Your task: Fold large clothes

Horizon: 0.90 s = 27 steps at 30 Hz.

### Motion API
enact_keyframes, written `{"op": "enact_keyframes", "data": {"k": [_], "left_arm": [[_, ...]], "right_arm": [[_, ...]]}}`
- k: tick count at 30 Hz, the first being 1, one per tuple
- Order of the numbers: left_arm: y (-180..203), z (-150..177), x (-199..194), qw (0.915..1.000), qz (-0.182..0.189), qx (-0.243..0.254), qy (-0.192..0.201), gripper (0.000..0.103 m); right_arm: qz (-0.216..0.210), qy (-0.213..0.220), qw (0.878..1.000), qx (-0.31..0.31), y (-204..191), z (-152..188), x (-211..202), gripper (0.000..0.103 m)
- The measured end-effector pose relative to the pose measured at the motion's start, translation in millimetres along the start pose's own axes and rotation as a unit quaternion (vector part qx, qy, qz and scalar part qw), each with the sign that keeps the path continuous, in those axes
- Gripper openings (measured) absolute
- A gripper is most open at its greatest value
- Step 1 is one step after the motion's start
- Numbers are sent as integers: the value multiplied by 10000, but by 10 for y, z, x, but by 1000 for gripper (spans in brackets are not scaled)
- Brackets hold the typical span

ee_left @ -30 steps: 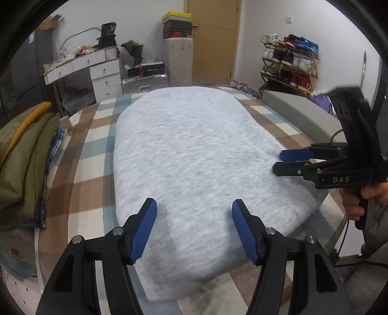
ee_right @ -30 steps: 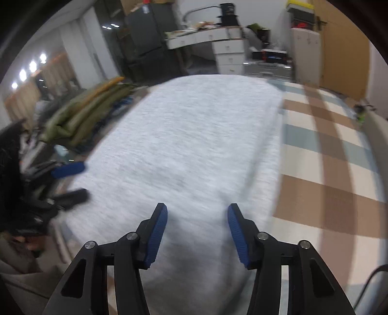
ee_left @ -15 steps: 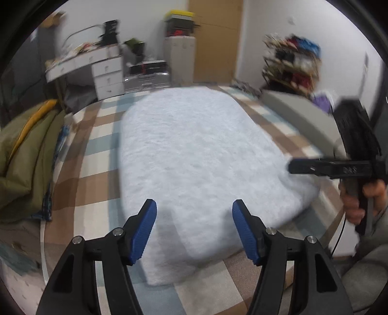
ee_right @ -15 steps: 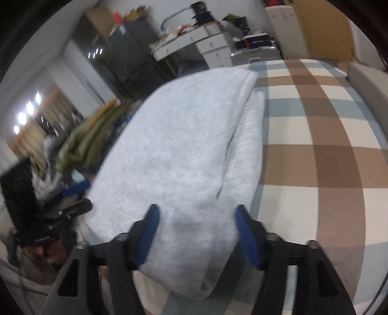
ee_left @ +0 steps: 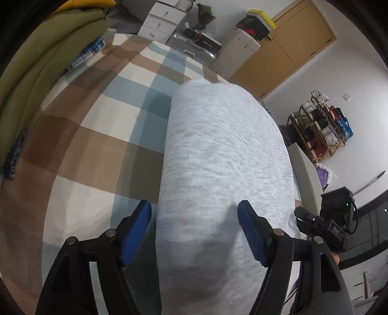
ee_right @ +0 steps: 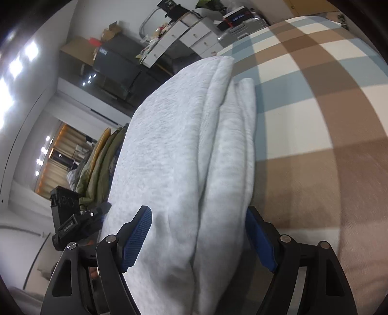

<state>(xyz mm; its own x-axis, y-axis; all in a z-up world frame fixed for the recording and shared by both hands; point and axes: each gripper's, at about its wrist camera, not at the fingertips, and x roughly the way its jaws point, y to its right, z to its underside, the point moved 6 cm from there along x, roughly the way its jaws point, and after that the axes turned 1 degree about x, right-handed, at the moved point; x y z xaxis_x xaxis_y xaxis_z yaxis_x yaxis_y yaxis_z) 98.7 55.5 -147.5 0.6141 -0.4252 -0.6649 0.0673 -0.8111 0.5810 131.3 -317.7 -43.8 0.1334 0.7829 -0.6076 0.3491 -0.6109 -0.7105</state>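
The near end of the folded light grey fleece garment [ee_left: 218, 174] runs out of view under both cameras, so its near hem and how many layers it has there cannot be made out. In the right wrist view its stacked folded edges show along the right side, slightly blurred. The person is almost wholly hidden; only a sliver of a hand shows behind the gripper bodies.

The garment lies lengthwise on the brown, white and blue checked bed cover [ee_left: 92, 135], stretching from the near edge toward the far end of the bed.

The left gripper [ee_left: 194, 232] straddles the garment's near left edge: its jaws are opening, the cloth lies between the blue pads, and neither pad presses on it, so it is released. The right gripper [ee_right: 201, 240] straddles the garment's near right edge, jaws spread with thick cloth bulging between them; the right pad sits against the folds, but whether it grips cannot be told.

Containers sit far off: a wooden shoe rack [ee_left: 320, 130] against the right wall holds shoes and bags, blurred, and a white drawer unit [ee_left: 165, 21] stands at the far end. Olive green bedding [ee_left: 36, 70] is piled along the left. A tan wooden door [ee_left: 286, 43] closes the white-walled room.
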Motion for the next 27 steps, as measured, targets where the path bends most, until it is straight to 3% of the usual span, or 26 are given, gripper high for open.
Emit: {"op": "enact_keyframes", "data": {"k": [7,11,15,21,27], "left_arm": [[-16,-7,135,9972,646,-227,-307,78],[131,11,167,9986,420,82,-325,78],[118,10,113,9989,367,214,-221,65],[84,-4,10,9990,291,323,-79,59],[95,-19,-37,9991,253,334,37,58]], "right_arm": [[111,-100,9992,-359,-185,-135,250,75],[359,-101,9973,-630,-217,-117,323,57],[444,33,9956,-822,-296,-85,294,35],[530,152,9940,-948,-362,-69,260,26],[518,191,9925,-1088,-471,-64,251,25]]}}
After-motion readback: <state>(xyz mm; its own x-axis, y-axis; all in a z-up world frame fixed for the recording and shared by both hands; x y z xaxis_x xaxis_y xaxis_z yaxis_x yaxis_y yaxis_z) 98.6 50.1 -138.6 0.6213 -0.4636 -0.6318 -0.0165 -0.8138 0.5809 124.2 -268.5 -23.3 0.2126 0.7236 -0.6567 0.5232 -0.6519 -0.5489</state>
